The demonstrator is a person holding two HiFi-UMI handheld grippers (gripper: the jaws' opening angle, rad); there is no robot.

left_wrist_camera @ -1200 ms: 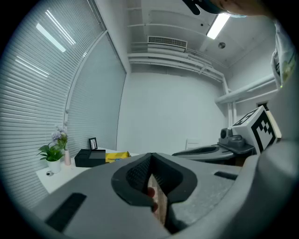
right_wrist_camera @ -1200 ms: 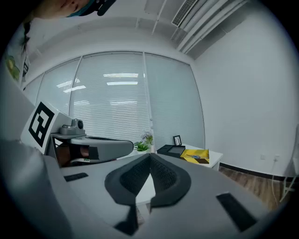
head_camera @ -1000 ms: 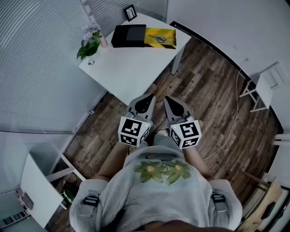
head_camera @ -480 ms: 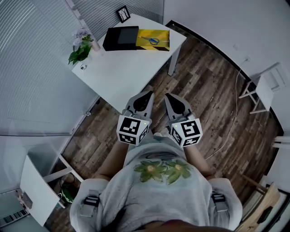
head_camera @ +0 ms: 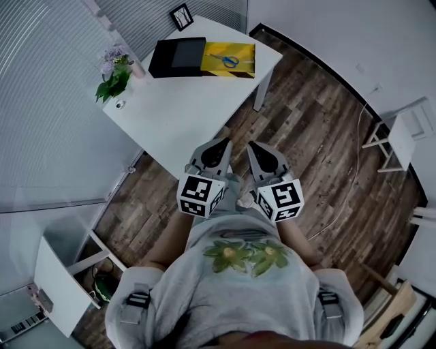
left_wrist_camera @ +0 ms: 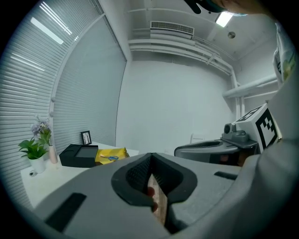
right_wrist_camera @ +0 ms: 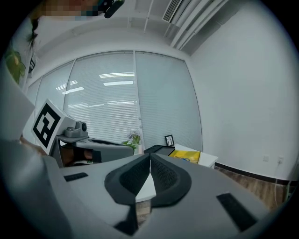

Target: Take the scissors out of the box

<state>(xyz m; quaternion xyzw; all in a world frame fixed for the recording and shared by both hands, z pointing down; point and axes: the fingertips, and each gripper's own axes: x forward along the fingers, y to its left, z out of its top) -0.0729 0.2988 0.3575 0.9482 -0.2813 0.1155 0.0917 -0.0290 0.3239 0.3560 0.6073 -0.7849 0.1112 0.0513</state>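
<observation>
The blue-handled scissors (head_camera: 227,61) lie in a yellow-lined box (head_camera: 240,51) at the far end of the white table (head_camera: 177,109), next to the box's black part (head_camera: 176,56). My left gripper (head_camera: 221,141) and right gripper (head_camera: 253,144) are held side by side close to the person's body, at the table's near corner and far from the box. Both are shut with nothing between the jaws. In the left gripper view (left_wrist_camera: 150,157) the yellow box (left_wrist_camera: 112,155) shows far off at the left. It sits ahead of the right gripper (right_wrist_camera: 150,157) as a yellow patch (right_wrist_camera: 187,156).
A potted plant (head_camera: 113,76), a small picture frame (head_camera: 181,16) and a little round object (head_camera: 120,104) stand on the table. A white folding stand (head_camera: 402,133) and a floor cable (head_camera: 354,170) are at the right. A white shelf (head_camera: 61,272) is at the lower left.
The person has stepped closer to the table, carrying both grippers forward together. The table and box have slid left in the head view. The jaws look the same.
</observation>
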